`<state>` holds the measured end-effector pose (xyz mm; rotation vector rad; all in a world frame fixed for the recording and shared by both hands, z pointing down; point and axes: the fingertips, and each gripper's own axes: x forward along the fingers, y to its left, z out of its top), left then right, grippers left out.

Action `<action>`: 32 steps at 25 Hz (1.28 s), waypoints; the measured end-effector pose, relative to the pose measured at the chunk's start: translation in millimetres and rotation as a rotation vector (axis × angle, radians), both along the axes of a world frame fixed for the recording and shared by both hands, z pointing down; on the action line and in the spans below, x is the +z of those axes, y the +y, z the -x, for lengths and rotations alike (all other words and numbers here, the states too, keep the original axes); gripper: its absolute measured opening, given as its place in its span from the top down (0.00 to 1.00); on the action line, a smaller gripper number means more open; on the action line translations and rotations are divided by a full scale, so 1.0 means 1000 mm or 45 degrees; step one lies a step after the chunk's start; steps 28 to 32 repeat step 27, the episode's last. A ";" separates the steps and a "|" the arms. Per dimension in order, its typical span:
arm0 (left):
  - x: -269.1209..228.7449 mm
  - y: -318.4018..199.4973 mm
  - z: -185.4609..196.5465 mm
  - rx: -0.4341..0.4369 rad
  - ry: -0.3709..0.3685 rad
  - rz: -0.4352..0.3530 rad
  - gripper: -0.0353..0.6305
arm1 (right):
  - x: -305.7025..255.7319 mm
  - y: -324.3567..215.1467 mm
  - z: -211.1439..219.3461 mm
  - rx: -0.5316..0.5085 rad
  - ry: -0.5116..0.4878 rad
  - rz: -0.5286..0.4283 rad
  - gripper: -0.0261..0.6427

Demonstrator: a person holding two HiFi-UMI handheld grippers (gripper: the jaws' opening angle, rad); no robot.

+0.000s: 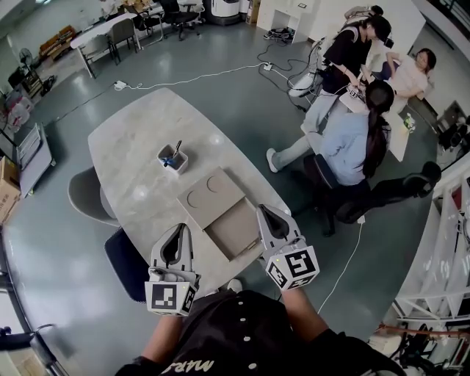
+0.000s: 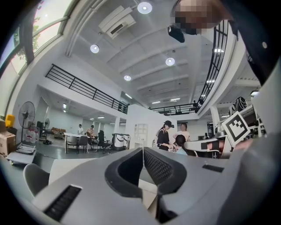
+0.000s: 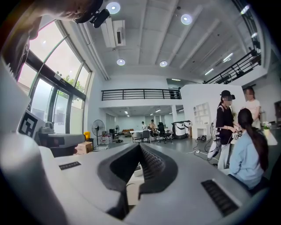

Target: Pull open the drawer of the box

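**While the drawer (image 1: 233,231) is standing open, neither tool is gripping anything**

As you are looking down in the head view, the box (image 1: 209,194) is lying on the pale surface (image 1: 125,147), its drawer sticking out toward you. Your left tool (image 1: 179,229) is hovering just left of the drawer, and your right tool (image 1: 262,211) is near its right side. In the left gripper view, the jaws are pressing together, empty. In the right gripper view, the jaws are likewise meeting on nothing.

Grey floor (image 1: 220,73), marble table (image 1: 132,169), tall windows (image 3: 52,101), ceiling lights (image 3: 113,7).
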<state>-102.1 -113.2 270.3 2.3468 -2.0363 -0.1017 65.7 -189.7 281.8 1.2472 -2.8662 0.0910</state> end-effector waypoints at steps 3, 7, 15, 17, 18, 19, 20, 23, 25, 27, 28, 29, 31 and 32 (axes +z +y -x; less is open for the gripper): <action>0.001 0.001 0.001 0.001 -0.001 0.003 0.92 | 0.004 0.002 0.004 -0.015 0.018 0.004 0.97; -0.001 0.001 0.001 0.001 0.000 0.001 0.92 | 0.003 0.003 0.005 -0.016 0.018 0.001 0.97; -0.001 -0.004 -0.001 0.018 0.008 -0.008 0.92 | 0.006 0.000 0.006 -0.020 0.033 0.019 0.97; -0.001 -0.004 -0.001 0.019 0.010 -0.010 0.92 | 0.005 -0.001 0.006 -0.020 0.037 0.017 0.97; -0.002 -0.004 -0.002 0.021 0.011 -0.011 0.92 | 0.004 0.000 0.006 -0.021 0.038 0.016 0.97; -0.003 -0.004 -0.003 0.023 0.012 -0.011 0.92 | 0.003 0.000 0.005 -0.021 0.039 0.015 0.97; -0.003 -0.004 -0.003 0.024 0.011 -0.012 0.92 | 0.003 0.000 0.005 -0.021 0.041 0.014 0.97; -0.003 -0.004 -0.004 0.026 0.000 -0.014 0.92 | 0.004 0.001 0.006 -0.023 0.045 0.012 0.97; -0.003 -0.004 -0.005 0.030 -0.014 -0.020 0.92 | 0.006 0.001 0.008 -0.025 0.049 0.012 0.97; -0.002 -0.004 -0.005 0.035 -0.022 -0.024 0.92 | 0.008 0.001 0.010 -0.026 0.052 0.011 0.97; -0.002 -0.004 -0.005 0.035 -0.022 -0.024 0.92 | 0.008 0.001 0.010 -0.026 0.052 0.011 0.97; -0.002 -0.004 -0.005 0.035 -0.022 -0.024 0.92 | 0.008 0.001 0.010 -0.026 0.052 0.011 0.97; -0.002 -0.004 -0.005 0.035 -0.022 -0.024 0.92 | 0.008 0.001 0.010 -0.026 0.052 0.011 0.97; -0.002 -0.004 -0.005 0.035 -0.022 -0.024 0.92 | 0.008 0.001 0.010 -0.026 0.052 0.011 0.97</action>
